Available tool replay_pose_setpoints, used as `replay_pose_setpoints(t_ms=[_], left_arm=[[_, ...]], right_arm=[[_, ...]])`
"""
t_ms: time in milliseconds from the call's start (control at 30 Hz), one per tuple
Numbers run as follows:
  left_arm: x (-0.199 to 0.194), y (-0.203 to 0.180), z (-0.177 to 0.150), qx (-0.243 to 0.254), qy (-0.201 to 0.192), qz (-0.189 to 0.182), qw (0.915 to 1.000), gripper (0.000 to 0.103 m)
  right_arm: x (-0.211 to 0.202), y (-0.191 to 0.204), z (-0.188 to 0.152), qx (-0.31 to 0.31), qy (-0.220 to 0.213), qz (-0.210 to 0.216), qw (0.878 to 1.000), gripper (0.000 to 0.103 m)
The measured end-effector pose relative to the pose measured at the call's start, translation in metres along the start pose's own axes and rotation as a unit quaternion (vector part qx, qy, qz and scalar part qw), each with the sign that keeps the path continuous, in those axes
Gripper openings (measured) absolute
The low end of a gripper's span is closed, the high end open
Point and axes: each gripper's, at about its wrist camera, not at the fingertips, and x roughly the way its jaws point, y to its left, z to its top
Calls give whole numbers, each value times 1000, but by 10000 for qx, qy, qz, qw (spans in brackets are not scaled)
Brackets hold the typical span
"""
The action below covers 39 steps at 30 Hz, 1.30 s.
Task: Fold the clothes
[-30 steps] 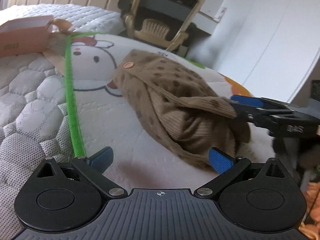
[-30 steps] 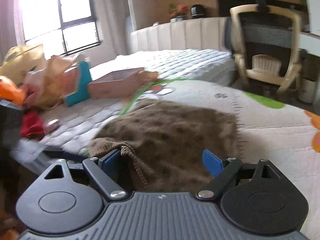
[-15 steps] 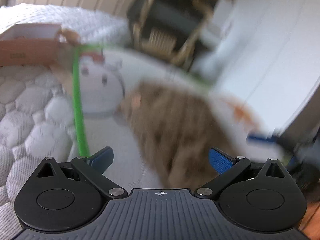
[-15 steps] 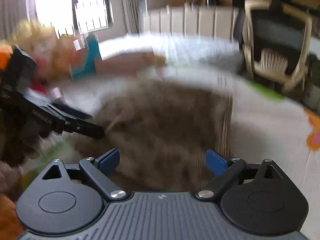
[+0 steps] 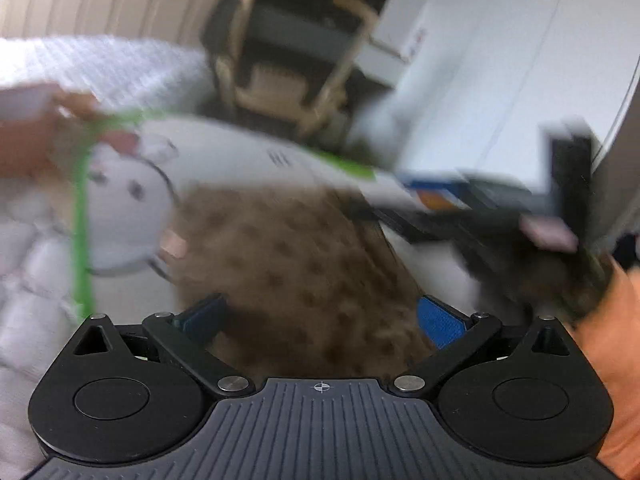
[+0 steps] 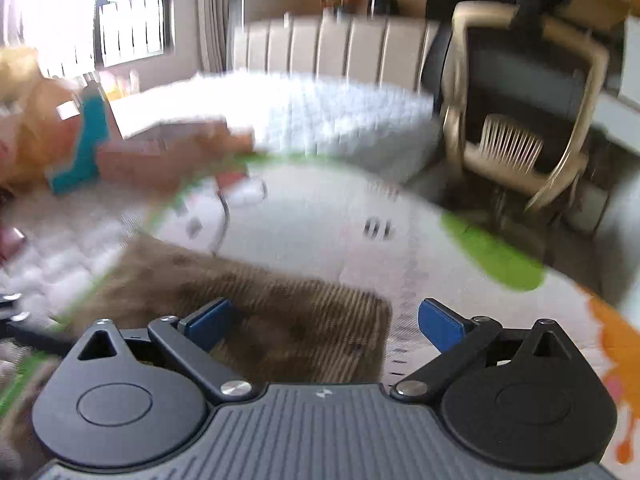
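Observation:
A brown spotted corduroy garment lies folded on the white cartoon-print bed cover. It also shows in the right wrist view, with a straight right edge. My left gripper is open and empty just above the garment's near end. My right gripper is open and empty over the garment's near right corner. In the left wrist view the right gripper appears blurred at the right, beside the garment.
A pink box and a pile of toys lie at the far left of the bed. A beige office chair stands beyond the bed's far edge. A green line crosses the cover to the left.
The right gripper has let go of the garment's fold, which now lies flat. Both grippers have shifted over the garment, and the views are blurred by motion.

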Motion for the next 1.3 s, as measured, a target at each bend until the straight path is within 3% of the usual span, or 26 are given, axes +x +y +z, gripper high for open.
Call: replay_pose_setpoints(t_ms=[133, 233, 267, 300, 367, 500, 567, 600, 867, 1000, 1100, 1200, 1300], left_arm=[[8, -24, -11, 819, 231, 255, 9960, 103], [-4, -12, -2, 447, 151, -129, 9988, 103], [-8, -2, 3, 166, 65, -243, 9995, 103], [-10, 10, 7, -179, -39, -233, 9996, 103], [-9, 36, 13, -801, -128, 39, 9967, 103], [10, 64, 12, -1370, 107, 581, 9888, 103], [23, 68, 10, -1466, 274, 664, 9866, 103], [29, 67, 10, -1459, 264, 669, 9867, 103], [43, 66, 35, -684, -136, 1237, 9899, 103], [45, 82, 52, -725, -273, 1488, 9858, 103], [45, 93, 51, -902, -257, 1434, 9852, 103], [35, 91, 26, -1044, -296, 1200, 9868, 103], [27, 84, -6, -1084, -245, 983, 9889, 103]], right_arm=[[14, 3, -11, -446, -19, -813, 9957, 102], [-18, -4, -20, -416, -290, -1290, 9904, 102], [-33, -6, -24, -368, -426, -1063, 9927, 102], [-55, -7, -34, -277, -569, -579, 9963, 102], [-85, -7, -51, -235, -650, 270, 9972, 102], [-110, 24, -85, -544, -287, 1177, 9911, 102], [-93, 29, -76, -515, -269, 1170, 9914, 101], [-84, 31, -71, -500, -260, 1167, 9916, 96], [-14, 51, -32, -385, -189, 1139, 9926, 95], [13, 57, -19, -378, -286, 1041, 9934, 96], [5, 56, -23, -199, -319, 1022, 9941, 99], [-14, 50, -35, -71, -359, 948, 9948, 102], [-40, 54, -56, -508, -335, 757, 9953, 103]])
